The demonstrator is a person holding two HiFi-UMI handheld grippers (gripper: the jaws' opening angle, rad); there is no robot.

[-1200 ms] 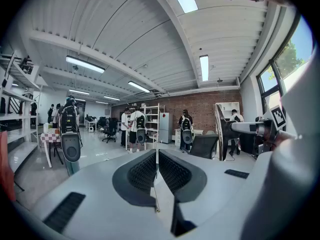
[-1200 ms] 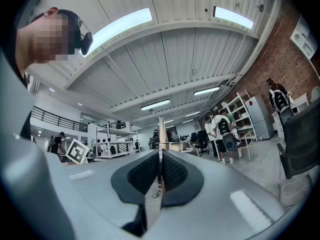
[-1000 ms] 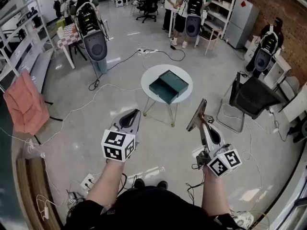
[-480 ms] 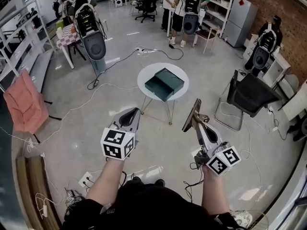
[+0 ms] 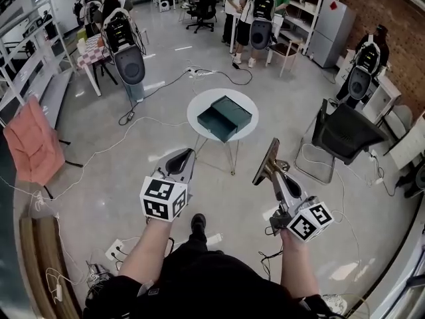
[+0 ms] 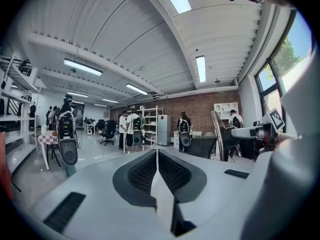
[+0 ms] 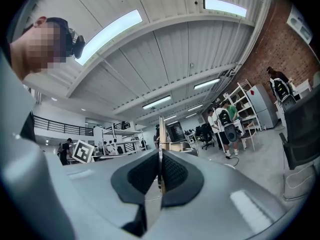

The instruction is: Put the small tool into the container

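**Materials and shapes.** The container (image 5: 214,125) is a dark green rectangular box, open on top and hard-edged, apparently in two sections. It sits on a round white table (image 5: 250,101) with thin metal legs, and the table stands on a glossy grey floor (image 5: 99,178). The small tool (image 5: 266,161) has a thin flat blade, seen almost edge-on, fixed to a brownish handle that looks like wood. Both grippers have smooth, pale grey moulded shells. Their inner pads are black and finely ribbed.

**Left gripper.** The left gripper (image 5: 184,157) is held level in front of the person, on the near side of the table and well apart from it. In its own view the jaws of the left gripper (image 6: 157,154) are pressed together along a single seam. Nothing lies between the pads, and it touches nothing.

**Right gripper.** The right gripper (image 5: 279,176) is closed on the small tool. In its own view the right gripper (image 7: 160,156) has its ribbed pads clamped on either side of the tool's thin stock. The small tool (image 7: 161,129) rises upright beyond the fingertips.

**Position of the task item.** The tool is in the air in the right gripper's grip, its blade tilted up and pointing away from the person. It is on the near side of the table and to the right, clear of both the table and the container.
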